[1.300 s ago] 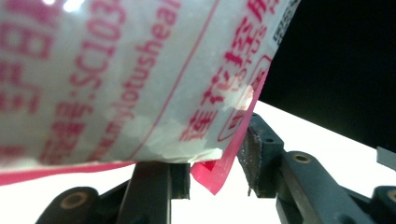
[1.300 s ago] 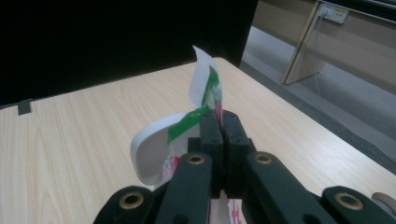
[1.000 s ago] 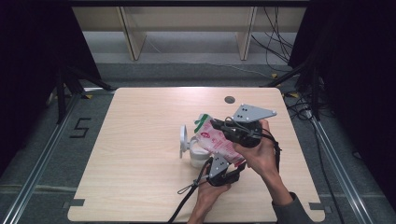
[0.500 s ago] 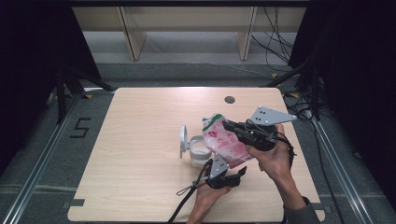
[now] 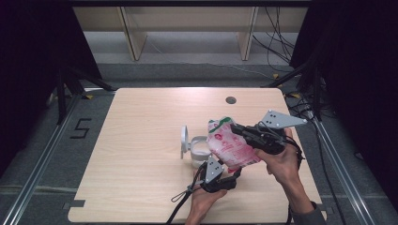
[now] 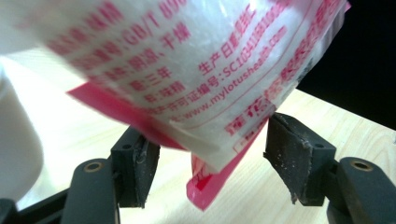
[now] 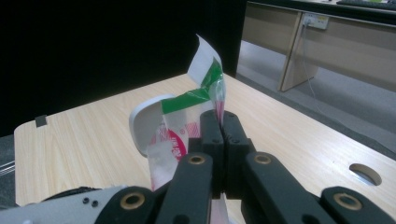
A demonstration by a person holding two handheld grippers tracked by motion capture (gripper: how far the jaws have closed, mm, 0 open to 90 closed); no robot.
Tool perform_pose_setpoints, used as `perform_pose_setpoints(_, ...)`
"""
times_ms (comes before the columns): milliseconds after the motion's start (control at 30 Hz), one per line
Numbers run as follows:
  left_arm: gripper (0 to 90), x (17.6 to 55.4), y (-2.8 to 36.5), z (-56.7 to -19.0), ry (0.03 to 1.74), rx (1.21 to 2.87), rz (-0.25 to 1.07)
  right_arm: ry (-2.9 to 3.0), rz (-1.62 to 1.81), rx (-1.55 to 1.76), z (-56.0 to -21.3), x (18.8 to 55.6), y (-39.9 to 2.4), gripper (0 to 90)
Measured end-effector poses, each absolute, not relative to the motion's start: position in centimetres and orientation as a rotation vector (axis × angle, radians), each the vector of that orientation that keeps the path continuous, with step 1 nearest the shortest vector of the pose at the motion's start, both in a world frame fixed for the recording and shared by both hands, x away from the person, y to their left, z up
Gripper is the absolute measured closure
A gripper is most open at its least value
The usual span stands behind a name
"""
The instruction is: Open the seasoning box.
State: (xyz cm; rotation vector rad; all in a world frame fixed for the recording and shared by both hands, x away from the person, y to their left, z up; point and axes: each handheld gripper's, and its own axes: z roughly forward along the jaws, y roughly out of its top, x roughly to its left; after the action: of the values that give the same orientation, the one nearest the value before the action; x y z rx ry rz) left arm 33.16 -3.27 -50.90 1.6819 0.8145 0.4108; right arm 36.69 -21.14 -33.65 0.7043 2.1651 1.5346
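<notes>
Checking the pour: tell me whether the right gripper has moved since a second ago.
Yes. The right gripper, shut on the bag, has shifted rightward, away from the white container.

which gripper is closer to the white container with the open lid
Left. The left gripper sits just in front of the white container, jaws open around the bag's bottom corner. The right gripper pinches the bag's top, beyond the bag from the container.

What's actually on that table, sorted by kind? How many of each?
Pink and white bag of white grains: 1
White container with its lid flipped up: 1
Hand-held grippers: 2, the left gripper and the right gripper, which pinches the bag's top
Total: 4
</notes>
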Motion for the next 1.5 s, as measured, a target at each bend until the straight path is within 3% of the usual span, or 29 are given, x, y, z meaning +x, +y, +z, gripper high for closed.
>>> perform_pose_setpoints(767,34.5,29.3,-1.0,-49.9,0.747,1.682,0.428,2.149,1.496,0.909,-36.7,37.1,-24.6,90.0)
perform_pose_setpoints(1500,33.2,28.0,5.4,-49.6,0.875,1.688,0.502,2.097,1.315,0.991,-38.0,38.0,-26.9,90.0)
